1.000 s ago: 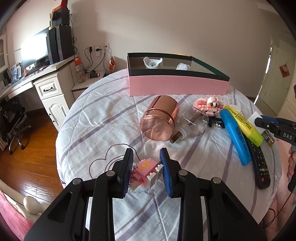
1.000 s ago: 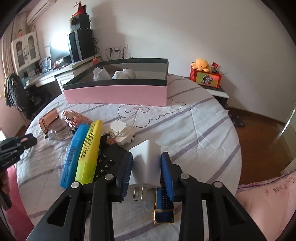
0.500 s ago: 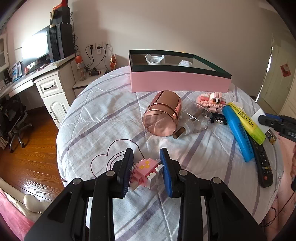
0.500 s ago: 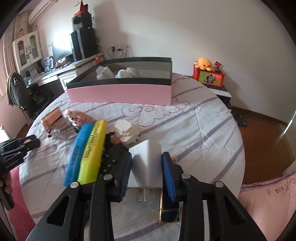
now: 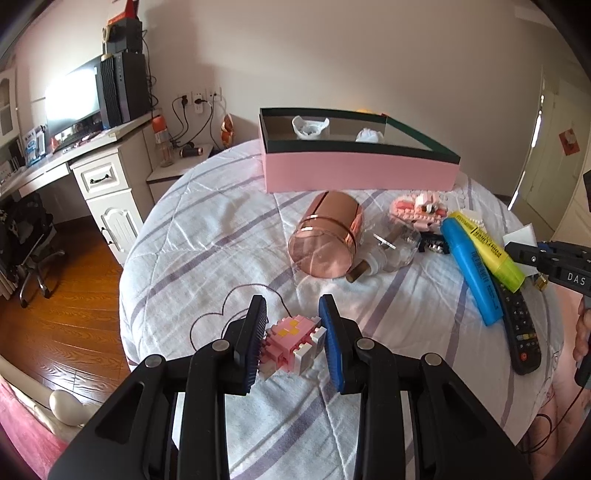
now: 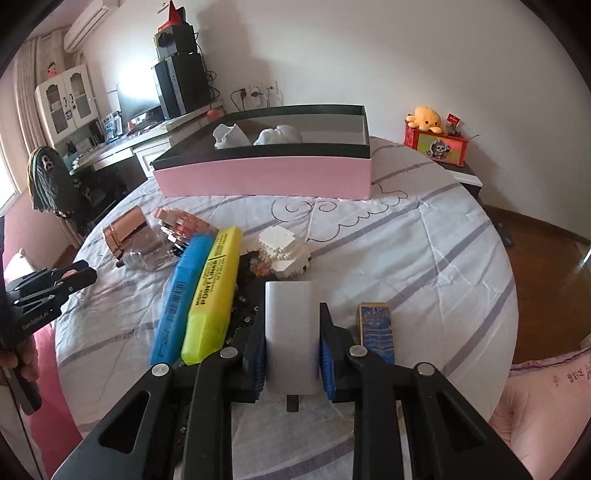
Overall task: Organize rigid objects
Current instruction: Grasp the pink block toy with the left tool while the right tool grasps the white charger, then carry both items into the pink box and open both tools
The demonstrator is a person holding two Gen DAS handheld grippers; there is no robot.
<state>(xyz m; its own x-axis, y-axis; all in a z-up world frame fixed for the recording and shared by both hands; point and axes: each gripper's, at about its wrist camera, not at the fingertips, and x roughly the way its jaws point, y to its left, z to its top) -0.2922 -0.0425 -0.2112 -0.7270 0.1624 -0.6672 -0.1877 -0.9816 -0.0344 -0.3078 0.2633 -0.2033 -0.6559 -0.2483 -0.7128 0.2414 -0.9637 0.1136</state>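
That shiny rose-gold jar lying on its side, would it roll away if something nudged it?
Probably. The rose-gold jar is a smooth cylinder lying on its side, so it likely rolls easily. The soft quilt and the clear bottle beside it may stop it. Its glossy surface looks slippery.

Premises: a home bedroom doubling as a study. The round bed (image 5: 207, 236), under a white quilt with purple stripes, is the reference point. Left of it stands a white desk (image 5: 92, 177) carrying a monitor (image 5: 72, 101) and speakers, with an office chair (image 5: 29, 236) alongside. A nightstand (image 6: 469, 173) with a plush toy (image 6: 424, 118) sits beyond the bed. Wood floor (image 5: 55, 321); air conditioner (image 6: 90, 24) mounted high on the wall.
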